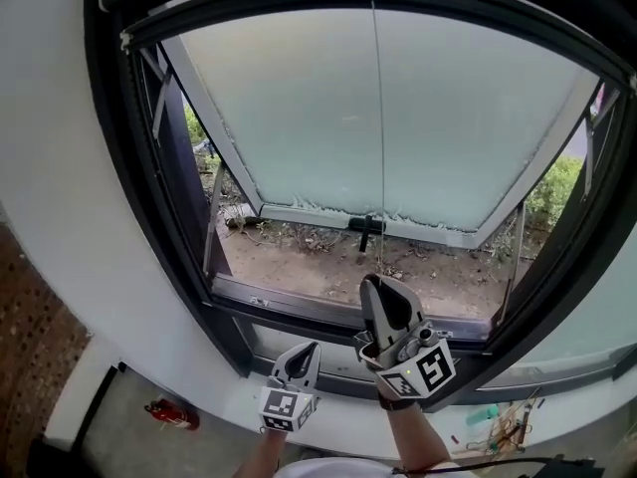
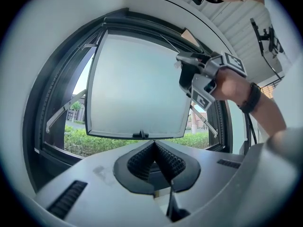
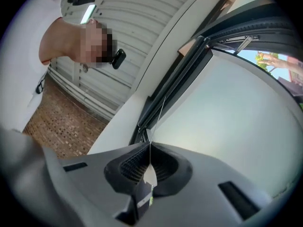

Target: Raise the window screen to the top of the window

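— Where do the two grippers sit?
— Both are low in the head view, side by side. The left gripper (image 1: 309, 349) is the lower one and points roughly level, its jaws pressed together with nothing between them.
— And the right?
— The right gripper (image 1: 377, 285) is higher and tilted upward, jaws closed on a thin cord (image 3: 159, 117) that runs out past the tips.
— Arms?
— The right forearm (image 1: 426, 444) comes up bare from the bottom edge, with a dark band (image 1: 396, 403) on the wrist. Only a little of the left forearm (image 1: 261, 454) shows, and that hand seems hidden behind its marker cube (image 1: 282, 406)
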